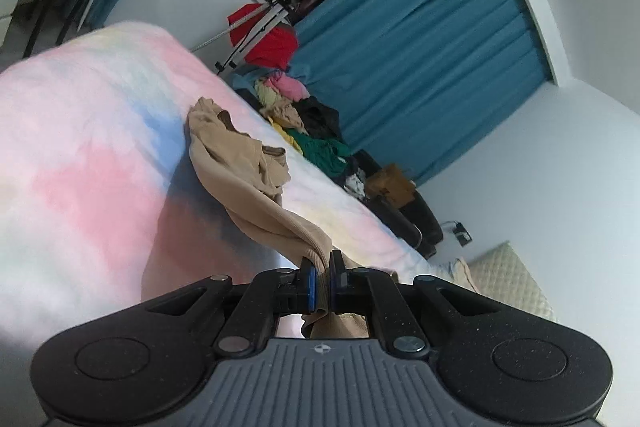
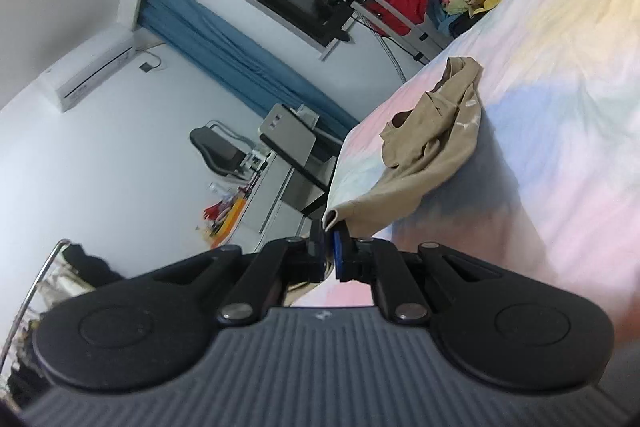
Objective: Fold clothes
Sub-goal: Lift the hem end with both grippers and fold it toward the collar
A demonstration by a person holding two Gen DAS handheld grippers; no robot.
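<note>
Nearest, the left gripper [image 1: 323, 277] and right gripper [image 2: 329, 247] each have jaws clamped on an edge of the tan garment [image 1: 236, 163]. Keeping both pulls even should stretch it flat. It trails lengthwise away from them across the pastel bedspread [image 1: 88, 155], bunched at its far end.

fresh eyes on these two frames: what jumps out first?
The beige garment stretched across the pastel tie-dye bedspread, each end pinched in shut tongs: left tongs, right tongs. Behind it, a bright clothes pile at the bed's far edge, against blue curtains.
</note>
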